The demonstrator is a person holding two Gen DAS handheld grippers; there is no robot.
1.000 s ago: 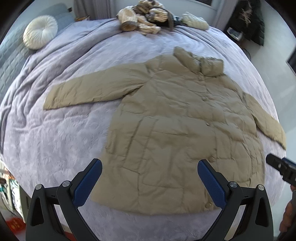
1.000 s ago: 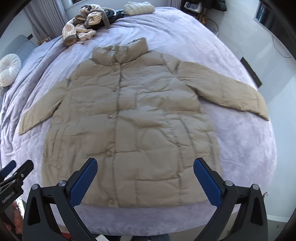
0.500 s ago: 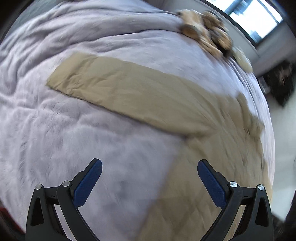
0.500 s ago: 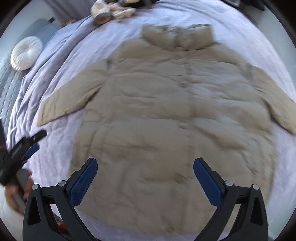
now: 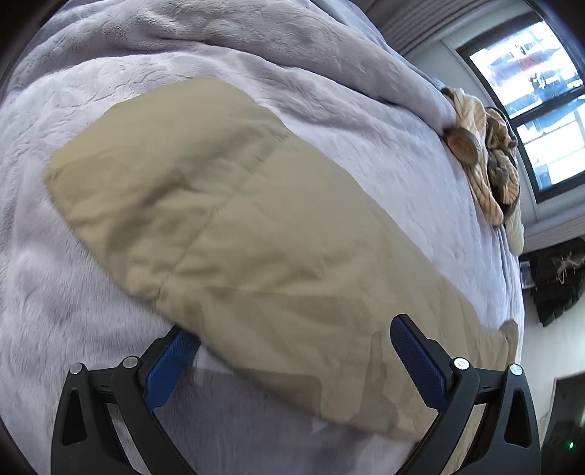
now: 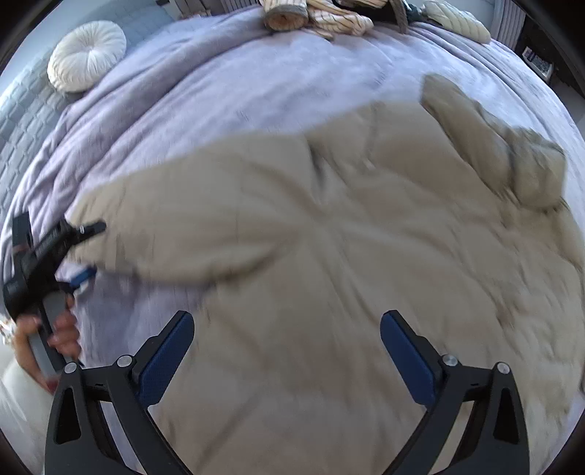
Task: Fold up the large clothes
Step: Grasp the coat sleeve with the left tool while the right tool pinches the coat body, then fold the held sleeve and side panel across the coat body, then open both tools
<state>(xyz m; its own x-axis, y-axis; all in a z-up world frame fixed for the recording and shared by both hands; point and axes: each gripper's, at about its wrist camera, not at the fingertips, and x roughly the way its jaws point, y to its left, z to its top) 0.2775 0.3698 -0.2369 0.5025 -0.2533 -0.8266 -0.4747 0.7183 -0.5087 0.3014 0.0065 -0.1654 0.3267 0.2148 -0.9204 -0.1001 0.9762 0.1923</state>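
Note:
A tan puffer jacket (image 6: 329, 237) lies front up and spread on a lilac blanket (image 6: 256, 80), its collar (image 6: 493, 157) at the upper right. Its left sleeve (image 5: 219, 219) fills the left wrist view. My left gripper (image 5: 292, 361) is open and low at that sleeve's lower edge; one blue pad (image 5: 172, 361) is tucked partly under the fabric, the other pad (image 5: 413, 361) stands over it. In the right wrist view the left gripper (image 6: 89, 252) sits at the sleeve's end, held by a hand (image 6: 62, 329). My right gripper (image 6: 287, 354) hovers open over the jacket's body, holding nothing.
A pile of striped clothes (image 6: 318, 14) lies at the far edge of the bed, also seen as a heap (image 5: 486, 160) below a window (image 5: 530, 91). A round white cushion (image 6: 87, 54) rests against the grey headboard (image 6: 22, 120). Bare blanket (image 5: 73, 292) surrounds the sleeve.
My left gripper has swung from the jacket's hem over to the left sleeve and dropped close to it. My right gripper has moved nearer the jacket's body and turned toward the sleeve side.

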